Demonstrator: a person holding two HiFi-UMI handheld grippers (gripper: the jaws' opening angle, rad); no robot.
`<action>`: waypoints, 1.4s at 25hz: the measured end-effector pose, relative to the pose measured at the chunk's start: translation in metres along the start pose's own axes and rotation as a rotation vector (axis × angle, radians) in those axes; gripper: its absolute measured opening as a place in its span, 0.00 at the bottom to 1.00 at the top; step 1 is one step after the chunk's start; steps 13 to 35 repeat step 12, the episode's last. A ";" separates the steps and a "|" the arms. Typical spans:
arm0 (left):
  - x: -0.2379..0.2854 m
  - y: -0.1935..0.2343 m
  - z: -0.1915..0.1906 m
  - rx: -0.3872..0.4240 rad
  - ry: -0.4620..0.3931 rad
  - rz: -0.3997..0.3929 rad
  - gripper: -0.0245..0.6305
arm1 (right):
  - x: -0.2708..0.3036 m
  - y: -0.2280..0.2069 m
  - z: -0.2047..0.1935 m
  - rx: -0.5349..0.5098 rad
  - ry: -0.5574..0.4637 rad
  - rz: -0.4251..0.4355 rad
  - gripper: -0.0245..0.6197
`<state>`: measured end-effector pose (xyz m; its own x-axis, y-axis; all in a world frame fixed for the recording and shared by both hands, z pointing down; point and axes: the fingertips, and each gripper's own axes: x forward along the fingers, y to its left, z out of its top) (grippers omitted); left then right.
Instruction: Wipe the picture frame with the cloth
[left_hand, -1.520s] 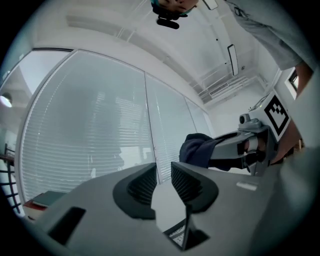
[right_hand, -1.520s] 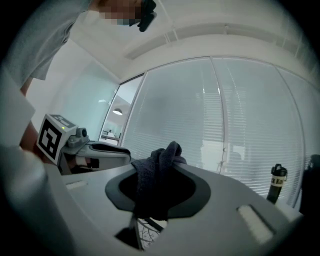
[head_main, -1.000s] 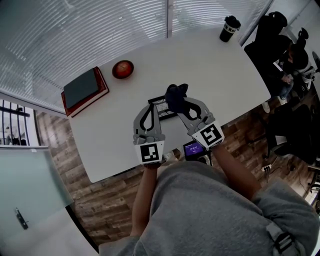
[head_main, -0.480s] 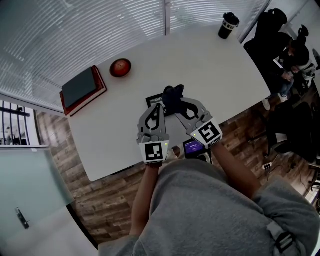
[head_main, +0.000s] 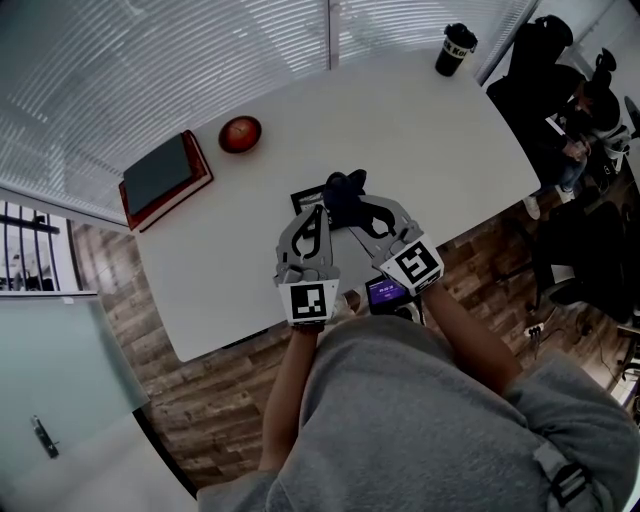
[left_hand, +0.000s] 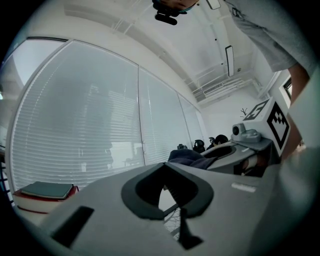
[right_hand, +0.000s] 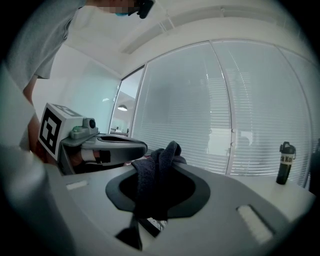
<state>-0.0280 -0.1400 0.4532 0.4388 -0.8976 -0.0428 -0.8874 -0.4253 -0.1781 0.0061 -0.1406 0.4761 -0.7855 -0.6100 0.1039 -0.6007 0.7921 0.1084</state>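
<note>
Left gripper (head_main: 318, 210): held level above the near half of the worktop (head_main: 420, 130) and angled slightly rightward; the left forearm (head_main: 288, 395) reaches straight forward from a grey sleeve. Its jaws are closed tip to tip. Right gripper (head_main: 355, 208): close beside the left, angled inward so the two sets of tips converge. It points almost level, and the right forearm (head_main: 465, 335) comes in from the lower right. Its jaws are clamped on the cloth (head_main: 343, 190). Cloth: dark and bunched. One fold rises above the right tips; the remainder hangs down through the opening behind them. Frame (head_main: 303, 199): dark-edged, lying on the worktop under both sets of tips, with only its left corner clear of the grippers in the head view. A strip of the frame's patterned face shows low through each gripper's opening in the gripper views. The cloth sits over the frame's right part, just beside the left tips; contact between cloth and frame cannot be made out. Whether the left tips touch the frame also cannot be told. Device (head_main: 385, 293) with a lit purple screen: at the near worktop edge, between the two marker cubes. Red round item (head_main: 240, 133): well apart, up and left of the frame. Book (head_main: 165, 175): dark cover with a red edge, at the left end. Cup (head_main: 455, 50): dark, at the far right corner.
</note>
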 end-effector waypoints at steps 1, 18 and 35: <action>0.000 -0.001 0.000 -0.003 -0.002 -0.001 0.04 | 0.000 0.000 0.000 0.003 0.004 0.000 0.20; -0.012 0.007 0.003 0.061 -0.020 -0.003 0.04 | 0.011 0.012 -0.004 0.013 0.018 0.045 0.20; -0.012 0.007 0.003 0.061 -0.020 -0.003 0.04 | 0.011 0.012 -0.004 0.013 0.018 0.045 0.20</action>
